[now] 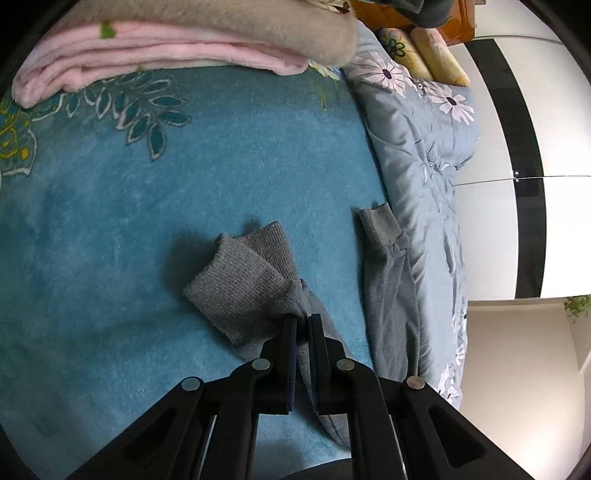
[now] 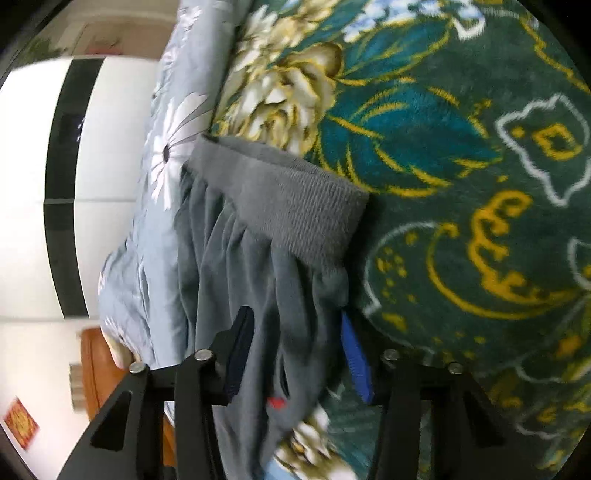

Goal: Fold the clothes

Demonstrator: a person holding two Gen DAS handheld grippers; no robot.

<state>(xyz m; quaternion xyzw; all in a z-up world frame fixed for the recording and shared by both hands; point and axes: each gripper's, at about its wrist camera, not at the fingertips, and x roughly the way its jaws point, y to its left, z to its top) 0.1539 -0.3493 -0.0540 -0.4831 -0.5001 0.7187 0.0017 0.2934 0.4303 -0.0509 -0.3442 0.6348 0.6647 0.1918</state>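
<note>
So the grey sweatpants [image 1: 391,295] are lying on a bed covered with a teal fleece blanket [image 1: 184,229], over toward the side edge where a blue-grey floral duvet [image 1: 424,155] runs alongside. In the left wrist view the left gripper [image 1: 303,325] has its jaws pressed nearly together, pinching one pant leg just behind its ribbed cuff [image 1: 243,284]. The other leg lies apart from it, right against the duvet, with its cuff pointing up the bed.

In the right wrist view the right gripper [image 2: 295,332] is spread wide, with the gathered grey fabric [image 2: 258,280] sitting between its jaws; no clamp on it as far as I can see. A ribbed band [image 2: 284,199] lies just ahead of the fingers, over the blanket's big cream-and-gold flower print [image 2: 291,85].

Other stuff around: a folded pink blanket [image 1: 155,59] with a beige one [image 1: 240,26] stacked on it at the far end of the bed, and pillows [image 1: 428,55] near the orange wooden headboard [image 1: 384,14]. A white wardrobe with a black stripe [image 1: 517,155] stands beside the bed. There's a small red mark [image 2: 277,402] on the pants, too blurry to read.
</note>
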